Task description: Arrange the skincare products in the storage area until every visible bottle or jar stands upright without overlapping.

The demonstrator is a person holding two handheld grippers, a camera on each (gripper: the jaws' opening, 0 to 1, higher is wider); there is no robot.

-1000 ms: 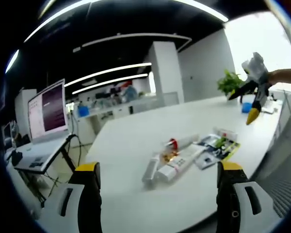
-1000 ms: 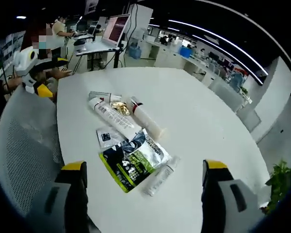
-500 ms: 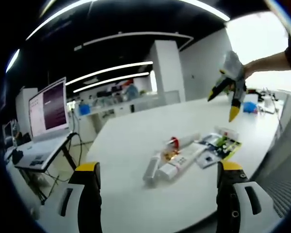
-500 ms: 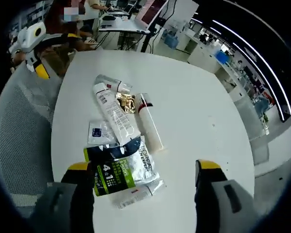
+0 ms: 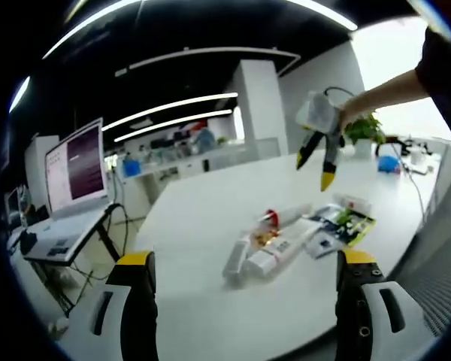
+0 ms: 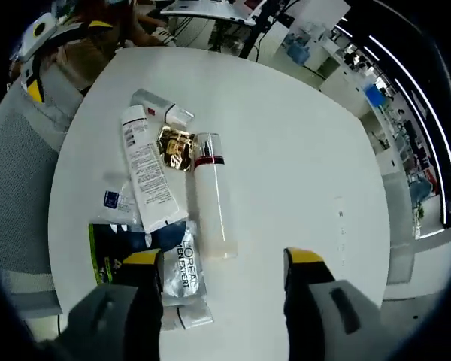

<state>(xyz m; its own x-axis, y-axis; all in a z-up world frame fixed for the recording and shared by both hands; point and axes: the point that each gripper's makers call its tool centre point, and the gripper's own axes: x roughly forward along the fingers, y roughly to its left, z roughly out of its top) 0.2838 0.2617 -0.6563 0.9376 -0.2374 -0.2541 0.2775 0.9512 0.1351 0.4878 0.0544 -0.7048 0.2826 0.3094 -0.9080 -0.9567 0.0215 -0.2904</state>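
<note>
White desk (image 6: 301,150) carries my toppled skincare tubes (image 6: 146,177); my right tool (image 6: 224,259) hovers above them released, left tool (image 5: 244,263) released too.

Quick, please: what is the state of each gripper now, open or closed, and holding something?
Left gripper: open, holding nothing.
Right gripper: open, holding nothing, above the white bottle.

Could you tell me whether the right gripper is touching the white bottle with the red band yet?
Apart. In the left gripper view the right gripper hangs in the air, jaws open, well above the white bottle with the red band, which lies on the table.
</note>
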